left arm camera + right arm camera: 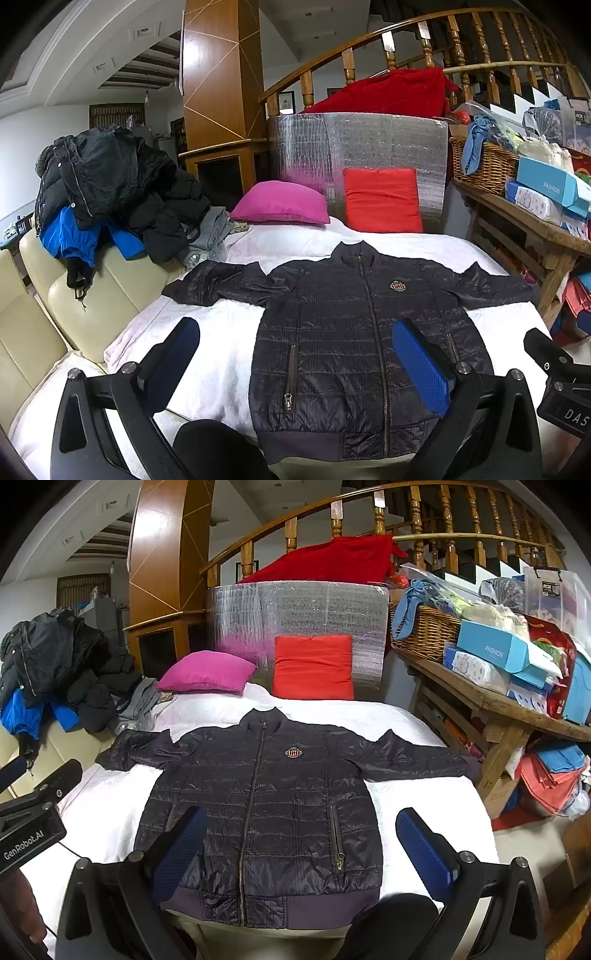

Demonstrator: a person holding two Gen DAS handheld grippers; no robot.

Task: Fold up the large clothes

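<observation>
Wickerwork of a brown woven basket [424, 629] held blue cloth and bagged odds and ends on the cluttered wooden surface [491, 701], beside a light-blue cardboard box [495, 648]. On the white-covered bed [110, 805] the dark quilted zip-up jacket [266, 805] lay flat, front up, sleeves spread. Magenta cushion [207, 672] and red cushion [314, 666] sat beyond its collar. Left hand-held gripper [295, 365] and right hand-held gripper [303, 845] hovered with jaws wide apart, gripping nothing.
</observation>
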